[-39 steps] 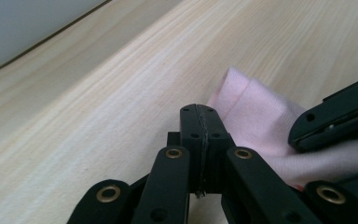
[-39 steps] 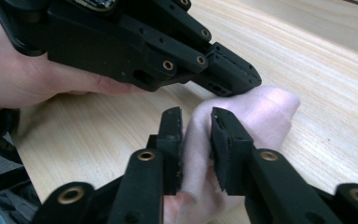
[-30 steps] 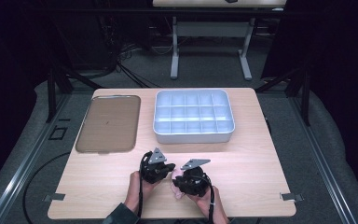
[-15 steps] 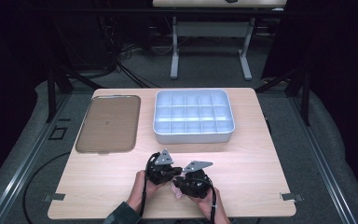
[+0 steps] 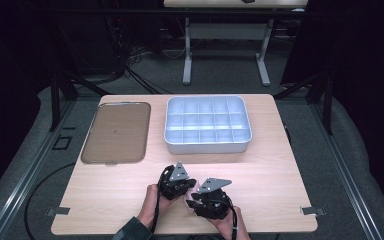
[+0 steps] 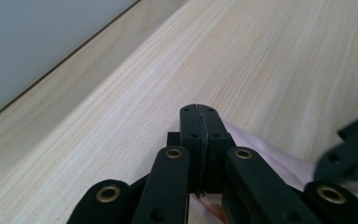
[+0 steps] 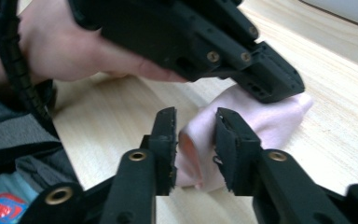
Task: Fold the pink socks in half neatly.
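Note:
A pale pink cloth (image 7: 261, 116) lies on the wooden table (image 5: 280, 190) near its front edge, between the two hand-held grippers. My left gripper (image 6: 199, 112) is shut, its jaws pinching one end of the cloth (image 6: 270, 158); the right gripper view shows that left gripper (image 7: 270, 86) clamped on the cloth's far end. My right gripper (image 7: 196, 119) has just been opening its jaws. The cloth's near end, with an orange-tinted fold, sits between them with a gap on one side. In the high view the left gripper (image 5: 190, 187) and the right gripper (image 5: 194, 199) meet tip to tip.
A grey tray with several compartments (image 5: 207, 148) stands at the back centre-right of the table. A flat brown tray (image 5: 115, 132) lies at the back left. The person's hands and sleeves come in over the front edge.
The left gripper has edged slightly to the right, closer to the right gripper. The right gripper stays in place.

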A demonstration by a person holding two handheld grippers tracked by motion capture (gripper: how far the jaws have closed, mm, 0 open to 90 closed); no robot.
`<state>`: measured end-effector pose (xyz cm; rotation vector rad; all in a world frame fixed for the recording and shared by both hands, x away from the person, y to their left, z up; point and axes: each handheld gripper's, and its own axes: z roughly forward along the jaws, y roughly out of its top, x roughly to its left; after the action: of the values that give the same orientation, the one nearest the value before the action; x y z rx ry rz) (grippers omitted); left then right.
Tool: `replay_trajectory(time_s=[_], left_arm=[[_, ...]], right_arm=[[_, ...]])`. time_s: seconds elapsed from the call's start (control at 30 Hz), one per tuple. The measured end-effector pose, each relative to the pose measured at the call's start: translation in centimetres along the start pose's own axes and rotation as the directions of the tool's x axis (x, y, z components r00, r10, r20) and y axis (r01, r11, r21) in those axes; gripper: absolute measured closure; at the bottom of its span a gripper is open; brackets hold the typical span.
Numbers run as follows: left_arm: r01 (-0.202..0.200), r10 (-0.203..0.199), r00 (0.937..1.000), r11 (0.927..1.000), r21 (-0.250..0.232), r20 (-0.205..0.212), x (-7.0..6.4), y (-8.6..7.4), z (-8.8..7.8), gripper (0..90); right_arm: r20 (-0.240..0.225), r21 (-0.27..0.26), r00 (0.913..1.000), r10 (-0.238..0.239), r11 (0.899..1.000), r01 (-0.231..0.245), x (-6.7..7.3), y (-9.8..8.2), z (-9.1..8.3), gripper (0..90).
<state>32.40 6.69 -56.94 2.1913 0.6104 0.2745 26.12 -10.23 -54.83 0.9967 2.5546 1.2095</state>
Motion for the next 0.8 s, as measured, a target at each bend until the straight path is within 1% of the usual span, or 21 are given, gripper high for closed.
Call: replay_trajectory(time_s=[0.07, 0.1, 0.13, 0.2, 0.27, 0.3, 0.37, 0.4, 0.43, 0.47, 0.5, 0.53, 0.57, 0.6, 0.63, 0.67, 0.7, 0.73, 0.77, 0.8], left_arm=[[0.001, -0.001, 1.0, 1.0, 0.001, 0.0, 0.0, 0.0, 0.0, 89.8], [0.0, 0.0, 1.0, 1.0, 0.003, -0.004, -0.1, 0.0, 0.0, 89.8], [0.0, 0.0, 1.0, 1.0, 0.003, -0.004, -0.1, 0.0, 0.0, 89.8], [-0.001, 0.001, 1.0, 1.0, 0.004, -0.007, -0.1, 0.0, -0.1, 89.8], [0.001, -0.001, 1.0, 1.0, 0.003, -0.009, -0.2, 0.0, -0.1, 89.8], [0.002, -0.002, 0.9999, 1.0, 0.005, -0.011, -0.2, 0.0, -0.1, 89.8], [0.003, -0.002, 0.9999, 1.0, 0.005, -0.012, -0.2, 0.0, -0.1, 89.8], [0.003, -0.003, 0.9999, 1.0, 0.005, -0.012, -0.2, 0.0, -0.1, 89.8], [0.002, -0.002, 0.9999, 1.0, 0.006, -0.014, -0.2, 0.0, -0.1, 89.8], [0.001, -0.001, 0.9999, 1.0, 0.006, -0.015, -0.2, 0.0, -0.1, 89.8], [0.002, -0.002, 0.9999, 1.0, 0.005, -0.015, -0.3, 0.0, -0.1, 89.8], [0.001, -0.001, 0.9998, 1.0, 0.005, -0.018, -0.3, 0.0, -0.1, 89.8], [0.001, -0.001, 0.9998, 1.0, 0.005, -0.018, -0.3, 0.0, -0.1, 89.8], [0.0, 0.001, 0.9998, 1.0, 0.006, -0.022, -0.3, 0.1, -0.1, 89.8], [0.0, 0.0, 0.9998, 1.0, 0.005, -0.021, -0.3, 0.1, -0.1, 89.8], [0.0, 0.0, 0.9998, 1.0, 0.005, -0.021, -0.3, 0.1, -0.1, 89.8], [-0.003, 0.003, 0.9997, 1.0, 0.008, -0.026, -0.4, 0.1, 0.0, 89.8], [-0.007, 0.007, 0.9996, 0.9999, 0.014, -0.028, -0.4, 0.1, -0.1, 89.8], [-0.008, 0.008, 0.9996, 0.9999, 0.015, -0.029, -0.5, 0.1, 0.0, 89.8], [-0.008, 0.009, 0.9995, 0.9998, 0.016, -0.03, -0.5, 0.2, 0.0, 89.8]], right_arm=[[-0.015, 0.015, 0.9999, -0.003, 1.0, 0.003, 0.2, -0.1, 0.3, 72.2], [-0.017, 0.031, 0.9998, -0.014, 0.999, 0.015, 0.3, -0.3, 0.5, 73.3], [-0.017, 0.031, 0.9998, -0.014, 0.999, 0.015, 0.3, -0.3, 0.5, 73.3], [-0.03, 0.041, 0.9995, -0.005, 0.999, 0.006, 0.2, -0.6, 1.1, 75.1], [-0.03, 0.045, 0.9994, -0.014, 0.999, 0.015, 0.3, -0.6, 1.2, 75.9], [-0.037, 0.042, 0.9993, -0.004, 0.999, 0.005, 0.1, -0.7, 1.4, 77.5], [-0.048, 0.043, 0.9988, 0.01, 0.999, -0.008, -0.1, -0.7, 1.5, 77.3], [-0.05, 0.044, 0.9987, 0.009, 0.999, -0.007, -0.2, -0.7, 1.5, 76.2], [-0.056, 0.043, 0.9983, 0.015, 0.999, -0.013, -0.2, -0.7, 1.5, 71.3], [-0.078, 0.045, 0.9966, 0.027, 0.999, -0.023, -0.2, -0.6, 1.4, 66.2], [-0.092, 0.043, 0.9952, 0.034, 0.999, -0.03, -0.3, -0.6, 1.2, 63.2], [-0.097, 0.055, 0.9948, 0.032, 0.998, -0.026, -0.4, -0.5, 0.9, 57.9], [-0.097, 0.055, 0.9948, 0.032, 0.998, -0.026, -0.4, -0.5, 0.9, 57.9], [-0.14, 0.054, 0.9883, 0.061, 0.997, -0.054, -1.1, -0.4, 0.2, 55.7], [-0.147, 0.06, 0.9859, 0.08, 0.996, -0.072, -1.6, -0.3, -0.2, 55.7], [-0.15, 0.052, 0.9834, 0.102, 0.994, -0.095, -2.1, -0.2, -0.7, 55.6], [-0.142, 0.048, 0.9797, 0.142, 0.99, -0.136, -2.8, -0.1, -1.2, 54.0], [-0.125, 0.051, 0.9771, 0.172, 0.985, -0.167, -3.2, 0.0, -1.3, 52.8], [-0.096, 0.066, 0.9731, 0.209, 0.977, -0.204, -3.7, 0.1, -1.3, 51.2], [-0.077, 0.078, 0.9677, 0.24, 0.969, -0.234, -4.2, 0.3, -1.2, 50.4]])
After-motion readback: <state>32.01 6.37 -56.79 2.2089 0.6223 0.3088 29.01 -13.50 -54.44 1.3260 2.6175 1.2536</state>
